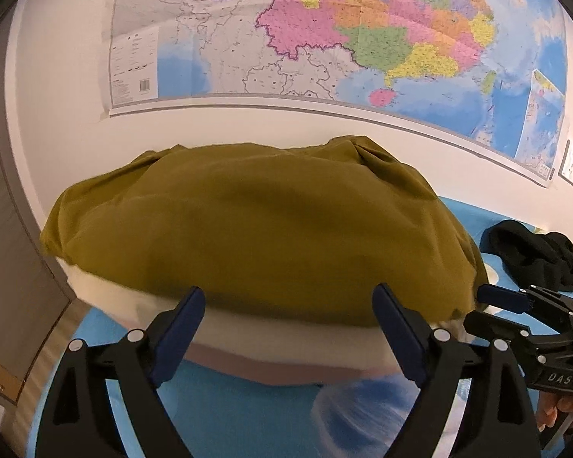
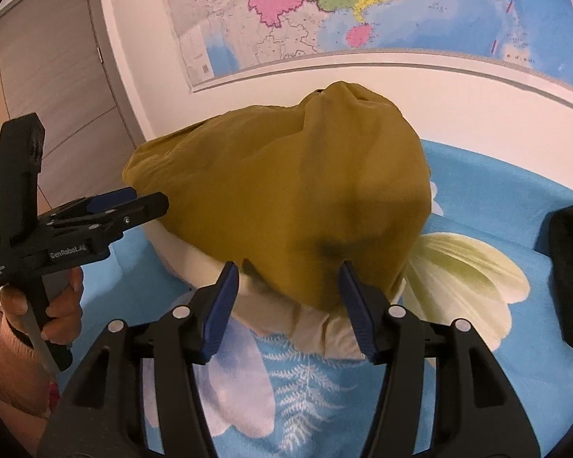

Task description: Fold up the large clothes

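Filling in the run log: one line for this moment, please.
left gripper: open, empty | right gripper: open, empty | olive garment: folded on white pile

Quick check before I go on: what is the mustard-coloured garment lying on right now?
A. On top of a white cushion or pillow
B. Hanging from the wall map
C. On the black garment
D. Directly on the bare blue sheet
A: the mustard-coloured garment is draped over a white cushion whose edge shows beneath it, on the blue floral sheet; the black garment lies apart to the side.
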Tool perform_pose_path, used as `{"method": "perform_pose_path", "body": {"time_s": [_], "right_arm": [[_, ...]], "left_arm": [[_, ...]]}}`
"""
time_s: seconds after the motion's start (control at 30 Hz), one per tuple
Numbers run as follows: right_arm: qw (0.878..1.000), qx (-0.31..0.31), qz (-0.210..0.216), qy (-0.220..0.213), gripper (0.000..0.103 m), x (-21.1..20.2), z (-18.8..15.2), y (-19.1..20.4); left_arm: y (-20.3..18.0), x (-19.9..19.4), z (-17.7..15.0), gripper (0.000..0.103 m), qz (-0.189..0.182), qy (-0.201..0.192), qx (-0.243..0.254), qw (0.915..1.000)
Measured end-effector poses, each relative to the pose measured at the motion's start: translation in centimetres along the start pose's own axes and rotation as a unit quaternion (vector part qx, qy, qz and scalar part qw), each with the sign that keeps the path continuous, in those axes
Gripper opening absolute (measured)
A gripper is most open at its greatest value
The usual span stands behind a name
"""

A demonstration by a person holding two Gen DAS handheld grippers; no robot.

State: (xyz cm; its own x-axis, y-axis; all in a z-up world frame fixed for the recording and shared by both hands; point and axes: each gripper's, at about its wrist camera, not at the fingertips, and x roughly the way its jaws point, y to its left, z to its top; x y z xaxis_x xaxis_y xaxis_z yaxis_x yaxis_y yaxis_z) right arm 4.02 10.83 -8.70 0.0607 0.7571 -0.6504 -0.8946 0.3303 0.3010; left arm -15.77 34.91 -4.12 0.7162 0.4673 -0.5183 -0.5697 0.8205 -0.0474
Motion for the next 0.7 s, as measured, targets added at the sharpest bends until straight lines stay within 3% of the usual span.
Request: {"method": "perform_pose_path", "body": {"time_s": [0.17, 0.2, 0.37, 0.7], "right_arm": [[1.0, 0.002, -0.001, -0.012, 0.072, -1.2, -0.8, 0.5], [1.0, -0.002, -0.005, -0.015, 0.079, -1.6, -1.1, 0.8], [0.999, -0.016, -0.019, -0.023, 0.098, -3.2, -2.2, 2.1], [0.998, -0.03, -0.025, -0.039, 0.098, -5.5, -4.3, 3.7]], "left_arm": [[-0.6, -1.1, -1.7, 0.096, 0.002, -0.007, -0.013, 0.9999], [-0.8, -1.4, -2.1, 0.096, 0.003, -0.01, -0.014, 0.9998], [-2.1, -2.4, -3.9, 0.096, 0.029, -0.008, -0.009, 0.9995], [-3.0, -4.5, -5.7, 0.096, 0.046, -0.006, -0.028, 0.9985]]}}
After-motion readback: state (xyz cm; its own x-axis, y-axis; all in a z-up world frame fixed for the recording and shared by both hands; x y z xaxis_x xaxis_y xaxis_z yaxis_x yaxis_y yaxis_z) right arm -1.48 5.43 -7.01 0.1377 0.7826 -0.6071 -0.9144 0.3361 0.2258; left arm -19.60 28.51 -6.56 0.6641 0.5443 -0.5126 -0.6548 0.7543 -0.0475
